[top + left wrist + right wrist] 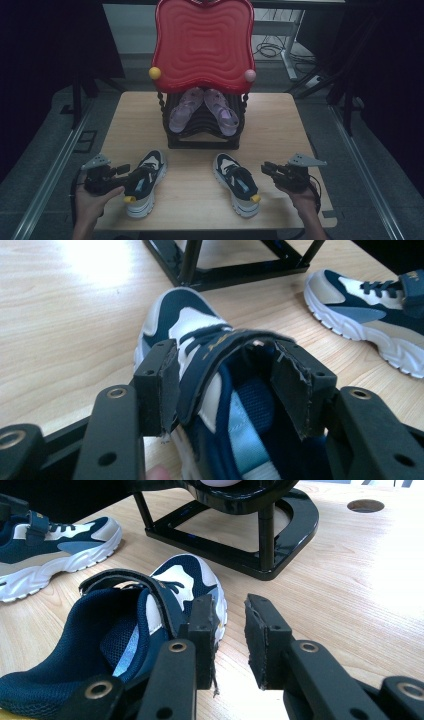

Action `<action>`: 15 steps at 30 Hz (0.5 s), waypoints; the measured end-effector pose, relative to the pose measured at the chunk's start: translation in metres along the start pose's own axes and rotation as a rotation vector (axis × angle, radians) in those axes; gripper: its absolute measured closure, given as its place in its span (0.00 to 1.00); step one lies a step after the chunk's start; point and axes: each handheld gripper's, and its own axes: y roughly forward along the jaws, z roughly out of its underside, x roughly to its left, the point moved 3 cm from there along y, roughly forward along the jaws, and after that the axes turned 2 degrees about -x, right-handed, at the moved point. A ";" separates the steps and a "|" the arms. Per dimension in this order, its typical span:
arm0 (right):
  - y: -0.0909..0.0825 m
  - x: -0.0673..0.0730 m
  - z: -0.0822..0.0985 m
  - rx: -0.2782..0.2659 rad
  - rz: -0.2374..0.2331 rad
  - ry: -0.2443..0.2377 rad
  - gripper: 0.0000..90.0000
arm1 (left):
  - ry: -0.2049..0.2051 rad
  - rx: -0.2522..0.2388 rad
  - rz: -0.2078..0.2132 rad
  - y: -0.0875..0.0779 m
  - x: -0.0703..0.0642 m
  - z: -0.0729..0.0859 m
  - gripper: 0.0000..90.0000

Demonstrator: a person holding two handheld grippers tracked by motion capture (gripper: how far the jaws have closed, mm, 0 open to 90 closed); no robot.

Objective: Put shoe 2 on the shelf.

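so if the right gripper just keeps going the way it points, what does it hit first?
Probably the black rack. The right gripper has open, empty jaws beside the sneaker; bare table lies ahead, then the rack's base. Depth is unclear, so it might brush the sneaker's toe.

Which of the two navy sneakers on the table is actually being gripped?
The left sneaker: the left gripper clamps its strap and tongue. The right sneaker lies free, the right gripper open beside it.
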 end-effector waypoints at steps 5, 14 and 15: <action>-0.001 -0.001 0.000 0.001 0.005 0.003 0.81 | -0.011 0.016 -0.014 0.001 0.005 0.008 0.51; 0.002 0.001 0.001 0.005 0.000 0.003 0.79 | 0.005 0.061 -0.026 0.012 0.005 0.013 0.55; 0.001 0.001 0.001 0.006 0.000 0.002 0.79 | 0.005 0.065 -0.026 0.013 0.005 0.013 0.57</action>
